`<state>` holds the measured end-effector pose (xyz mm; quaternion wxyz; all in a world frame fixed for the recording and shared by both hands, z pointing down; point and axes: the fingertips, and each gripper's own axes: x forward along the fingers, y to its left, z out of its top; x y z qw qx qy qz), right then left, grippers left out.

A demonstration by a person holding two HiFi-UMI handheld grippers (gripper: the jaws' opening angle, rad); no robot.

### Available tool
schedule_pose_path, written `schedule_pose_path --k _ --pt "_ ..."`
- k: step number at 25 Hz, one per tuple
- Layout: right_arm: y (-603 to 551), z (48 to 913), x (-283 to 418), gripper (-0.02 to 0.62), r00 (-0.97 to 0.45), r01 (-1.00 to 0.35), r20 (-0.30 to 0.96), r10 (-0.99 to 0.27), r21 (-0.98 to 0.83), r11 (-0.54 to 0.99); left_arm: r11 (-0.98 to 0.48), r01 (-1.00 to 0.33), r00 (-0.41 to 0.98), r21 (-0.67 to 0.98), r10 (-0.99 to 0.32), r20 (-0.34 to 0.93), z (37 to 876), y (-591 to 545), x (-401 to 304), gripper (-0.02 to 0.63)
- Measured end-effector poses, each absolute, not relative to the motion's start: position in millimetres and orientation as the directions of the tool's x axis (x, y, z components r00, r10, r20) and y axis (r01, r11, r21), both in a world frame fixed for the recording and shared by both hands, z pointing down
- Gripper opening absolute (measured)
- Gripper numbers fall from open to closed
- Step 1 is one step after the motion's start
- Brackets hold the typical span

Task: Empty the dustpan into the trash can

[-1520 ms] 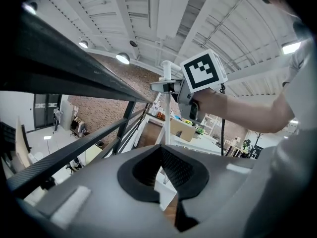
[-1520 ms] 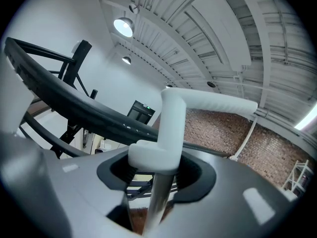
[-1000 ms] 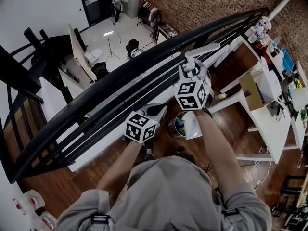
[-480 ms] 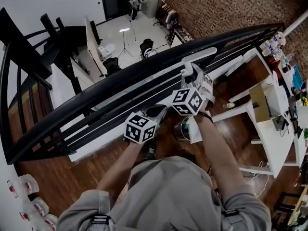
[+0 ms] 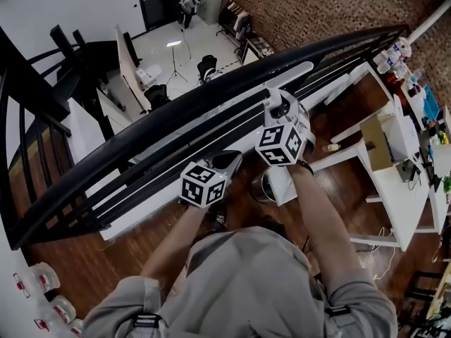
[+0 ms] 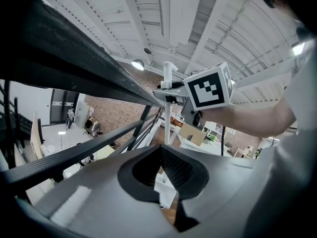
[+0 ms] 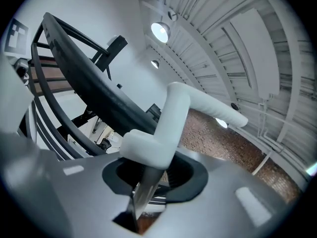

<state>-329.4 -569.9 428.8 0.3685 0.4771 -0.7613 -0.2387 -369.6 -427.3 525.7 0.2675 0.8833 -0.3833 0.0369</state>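
My right gripper is shut on the dustpan's upright pole, just under its white bent handle; its jaws have just been closing on that pole. From the right gripper view, the handle rises out of the right gripper. Far below, the white dustpan hangs beside the round metal trash can. My left gripper is lower and to the left, shut on nothing. The left gripper view shows the left gripper empty, with the right gripper's cube ahead.
A black railing with several bars runs diagonally right in front of both grippers. White tables with clutter stand on the wooden floor at the right. A lower level with chairs lies beyond the railing.
The right gripper has rolled a little and sunk slightly with the handle in it. The left gripper has shifted slightly along the railing.
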Motion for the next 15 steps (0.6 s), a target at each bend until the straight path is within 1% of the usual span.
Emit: schedule_pose_path --k 8,12,15 --pt "-575 412 -290 0.097 -0.250 -0.614 0.312 -0.917 0.681 0.399 -0.596 -0.673 0.731 0.438 -0.626 0.272 525 -434 -354 0.003" --pt "-570 394 -249 0.097 -0.213 -0.659 0.279 -0.936 0.666 0.349 -0.641 -0.635 0.769 0.430 -0.575 0.279 523 -437 -325 0.003" --pt "-562 378 -205 0.097 -0.167 -0.701 0.247 -0.955 0.652 0.291 -0.683 -0.598 0.801 0.419 -0.527 0.283 520 -439 -295 0.003"
